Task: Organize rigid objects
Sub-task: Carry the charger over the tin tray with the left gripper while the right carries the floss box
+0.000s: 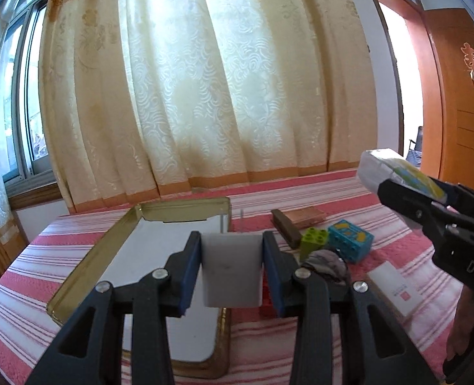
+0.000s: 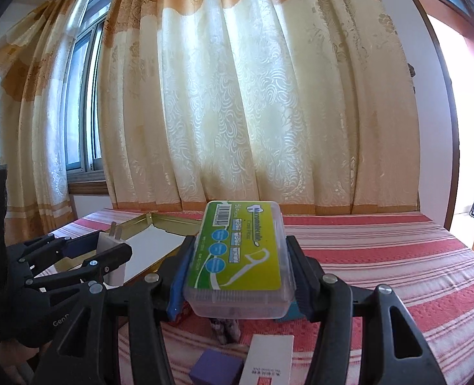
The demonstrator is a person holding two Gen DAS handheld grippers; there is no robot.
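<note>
Gold-rimmed tray [image 1: 76, 276] lies empty on the bed [image 2: 381, 272]; left gripper [image 1: 232, 269] clamps a white charger [image 1: 230, 272], right gripper [image 2: 237, 269] a floss-pick box [image 2: 237, 256], both aloft. Blocks [image 1: 349, 240] remain unsorted.

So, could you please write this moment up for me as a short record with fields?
surface: bed cover with pink and white stripes
left gripper: shut on white plug adapter, held above the tray
right gripper: shut on floss pick box, clear with a green label
tray: gold rim, pale floor, lying on the bed cover
loose items: green brick, blue block, wooden block, white card, purple block
background: closed cream curtain
</note>
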